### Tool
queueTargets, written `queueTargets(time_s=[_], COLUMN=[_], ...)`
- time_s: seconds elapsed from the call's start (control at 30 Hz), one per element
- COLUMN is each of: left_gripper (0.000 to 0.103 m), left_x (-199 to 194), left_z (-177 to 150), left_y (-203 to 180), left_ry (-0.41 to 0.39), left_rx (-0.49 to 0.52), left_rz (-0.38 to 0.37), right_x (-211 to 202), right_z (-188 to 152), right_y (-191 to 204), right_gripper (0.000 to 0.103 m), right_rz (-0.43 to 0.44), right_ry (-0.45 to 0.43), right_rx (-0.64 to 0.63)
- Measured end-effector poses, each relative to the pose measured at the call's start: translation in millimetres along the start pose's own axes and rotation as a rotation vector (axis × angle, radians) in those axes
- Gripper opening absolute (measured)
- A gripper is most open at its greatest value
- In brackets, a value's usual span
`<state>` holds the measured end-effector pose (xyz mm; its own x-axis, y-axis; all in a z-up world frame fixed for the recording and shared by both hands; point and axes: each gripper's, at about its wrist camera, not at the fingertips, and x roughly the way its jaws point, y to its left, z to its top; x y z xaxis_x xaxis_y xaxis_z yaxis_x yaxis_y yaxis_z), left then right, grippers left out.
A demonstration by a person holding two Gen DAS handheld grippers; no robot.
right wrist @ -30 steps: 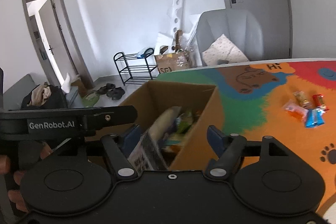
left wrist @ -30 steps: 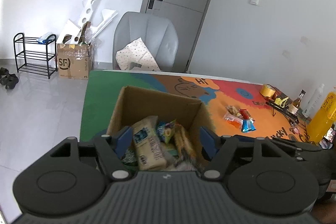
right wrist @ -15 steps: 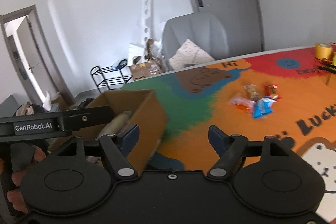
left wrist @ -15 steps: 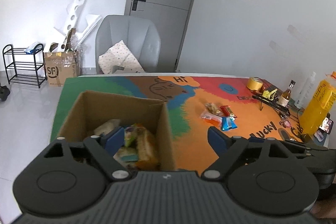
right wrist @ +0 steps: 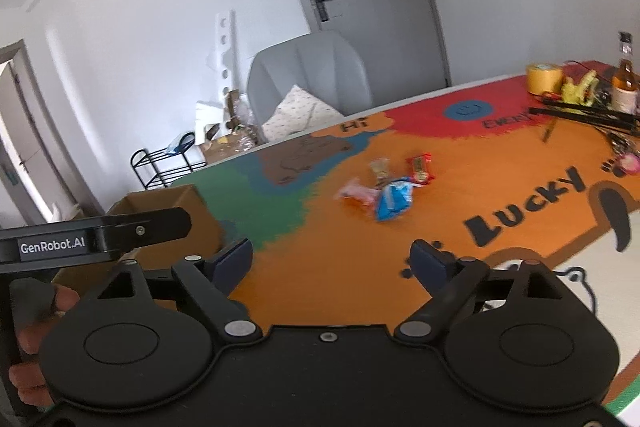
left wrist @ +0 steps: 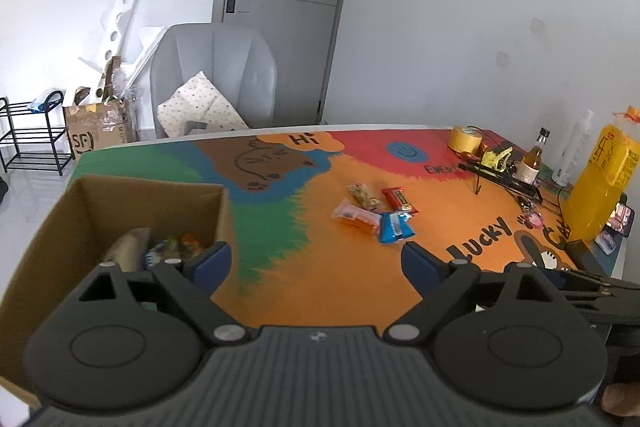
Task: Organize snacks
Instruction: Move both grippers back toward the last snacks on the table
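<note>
— So both tongs are empty now? The left gripper (left wrist: 316,261) and the right gripper (right wrist: 332,259) each stand wide, and their jaws have just been opening, with nothing between them.

— Right, nothing is held. Some packets already sit in the cardboard box (left wrist: 120,195) at the table's near left corner; I can make out a pale bag and something colourful, but not what they are.

— And what's left to sort?

— Four snacks in a loose cluster near the middle of the table mat (left wrist: 320,287), well apart from the box: a blue packet (left wrist: 394,227), an orange packet (left wrist: 356,217) touching it, a red bar (left wrist: 398,201) and a small tan packet (left wrist: 362,194) just behind.

— Which would you take first?

— The blue one, I'd guess; it lies nearest both grippers. Since it overlaps the orange packet, I'd come down with the jaws straddling its narrow width and pinch the body rather than a crinkly end, so the neighbour isn't dragged along.

— Both tongs at once?

— Could work: the right on the red bar, the left on the blue. They'd be close together, though, so one at a time looks safer.

— Anything in the way?

— No. The bottle (left wrist: 534,159), tape roll (left wrist: 466,141) and yellow jug (left wrist: 604,183) crowd the far right edge, clear of the route back to the box.
</note>
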<state>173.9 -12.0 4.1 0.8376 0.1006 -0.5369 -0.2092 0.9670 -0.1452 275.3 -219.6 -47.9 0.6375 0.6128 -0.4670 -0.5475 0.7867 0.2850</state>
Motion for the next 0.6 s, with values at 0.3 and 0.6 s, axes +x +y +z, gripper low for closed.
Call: queueTargets(time_s=[0.3, 0.6], left_gripper=[0.093, 0.093], left_x=[27, 54], left_z=[2, 11], left_y=[-24, -40], left_ry=[0.025, 0.025], left_rx=[0.01, -0.002], left_rz=[0.003, 0.002], right_x=[2, 14], right_z=[3, 12], right_y=[-36, -59], right_gripper=[0.089, 0.089], right_rz=[-0.039, -0.055], right_ry=[-0.015, -0.034], right_rx=[0.063, 0.102])
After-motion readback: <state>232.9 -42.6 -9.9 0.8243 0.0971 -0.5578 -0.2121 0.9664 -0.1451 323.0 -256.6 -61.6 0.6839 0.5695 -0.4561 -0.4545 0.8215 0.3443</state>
